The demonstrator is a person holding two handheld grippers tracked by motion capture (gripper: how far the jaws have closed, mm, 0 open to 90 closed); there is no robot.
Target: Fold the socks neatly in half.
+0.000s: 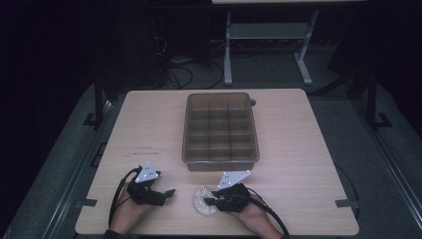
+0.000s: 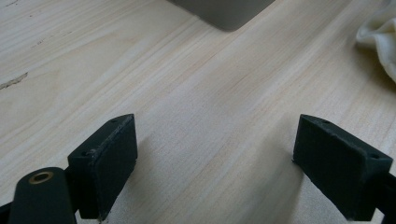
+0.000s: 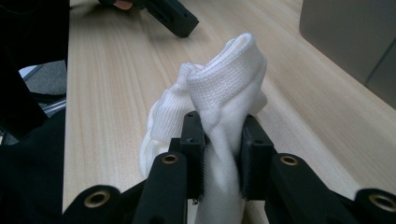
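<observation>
Right hand-held gripper (image 3: 223,140) pinching a white sock (image 3: 219,93) at the near edge of the surface (image 1: 298,149).

Its jaws are clamped on a bunched fold of the sock, which rises above them as a ribbed knit hump while the rest droops to the wood; from the high view the sock (image 1: 201,201) lies just left of that gripper (image 1: 215,197), in front of the tray (image 1: 221,130). Left hand-held gripper (image 2: 215,154) hovers wide open over bare wood, holding nothing, with the sock's edge (image 2: 380,39) off to its right. The grip catches only a fold, so I judge the soft fabric could slide out on a lift, or the hanging part could drag and snag on the tray's dividers.
</observation>
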